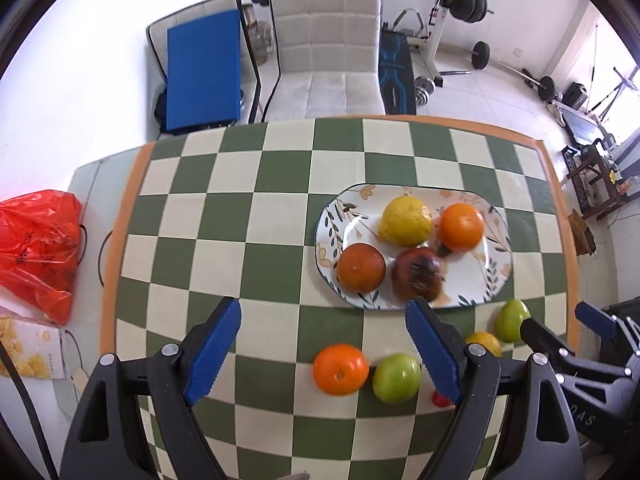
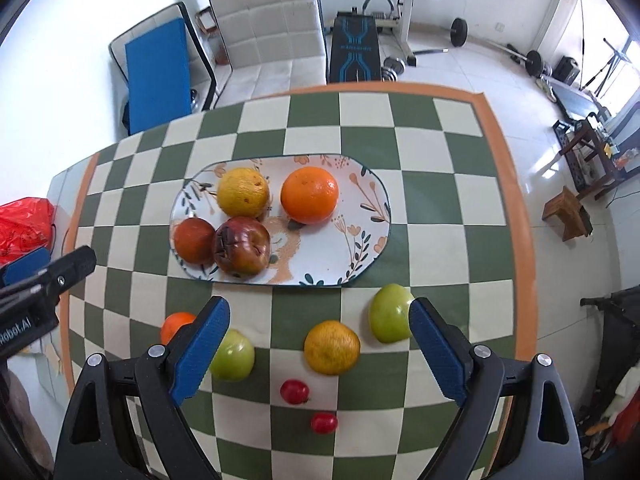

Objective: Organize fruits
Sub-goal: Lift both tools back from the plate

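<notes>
Green-and-cream checks covered the table [image 2: 424,208], where an oval floral plate [image 2: 360,216] was set with four fruits: a lemon [image 2: 243,192], an orange [image 2: 309,195], a dark tangerine [image 2: 194,240] and a bruised red apple [image 2: 242,249] touching it. On the cloth nearer the cameras lay a second orange [image 1: 340,369], two green apples [image 2: 232,356] [image 2: 390,313], a yellow citrus [image 2: 332,346] between them and two small red fruits [image 2: 294,391] [image 2: 324,422]. The left gripper [image 1: 322,354] and right gripper [image 2: 320,346] were both held above this row, blue fingers [image 2: 200,354] spread wide, nothing grasped. A red bag [image 1: 38,248] was seen off the table's left edge.
</notes>
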A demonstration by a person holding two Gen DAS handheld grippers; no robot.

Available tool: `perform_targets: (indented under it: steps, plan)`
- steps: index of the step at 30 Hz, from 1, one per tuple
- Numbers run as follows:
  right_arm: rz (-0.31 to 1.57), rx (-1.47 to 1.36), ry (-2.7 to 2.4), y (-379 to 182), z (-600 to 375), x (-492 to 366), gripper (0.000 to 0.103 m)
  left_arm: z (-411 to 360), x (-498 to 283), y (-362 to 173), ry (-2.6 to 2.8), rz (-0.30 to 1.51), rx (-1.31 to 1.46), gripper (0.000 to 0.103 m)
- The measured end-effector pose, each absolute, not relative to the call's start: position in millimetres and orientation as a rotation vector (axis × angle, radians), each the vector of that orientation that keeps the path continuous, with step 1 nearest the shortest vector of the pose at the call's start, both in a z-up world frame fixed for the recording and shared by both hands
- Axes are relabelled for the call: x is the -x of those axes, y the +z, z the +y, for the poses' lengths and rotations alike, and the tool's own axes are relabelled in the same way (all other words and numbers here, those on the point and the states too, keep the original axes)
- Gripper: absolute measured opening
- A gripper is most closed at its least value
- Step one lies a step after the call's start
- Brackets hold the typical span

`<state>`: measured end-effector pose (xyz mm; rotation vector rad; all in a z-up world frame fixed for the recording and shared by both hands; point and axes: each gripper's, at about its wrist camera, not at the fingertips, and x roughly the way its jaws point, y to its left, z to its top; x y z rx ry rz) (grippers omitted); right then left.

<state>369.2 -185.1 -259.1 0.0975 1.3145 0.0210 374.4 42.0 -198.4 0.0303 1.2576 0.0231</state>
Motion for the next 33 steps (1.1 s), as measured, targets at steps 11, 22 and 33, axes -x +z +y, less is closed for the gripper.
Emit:
perform_targets:
  steps: [11,22,33]
  plan:
    - [1.208,-0.081,0.01,-193.9,-185.3,-316.1,0.093,40.4,-322.4,-152.4,-0.002,1.173,-0.026,0.084]
    - [1.134,-0.11,0.009,-150.5,-185.6,-279.3,0.093,34.7,-289.1,-122.3,-0.03,1.107,-0.023,0.084]
    - [1.13,-0.172,0.003,-152.4,-194.6,-280.4,0.094,34.5,-289.6,-125.2,-0.006,1.106,-0.018,0.084]
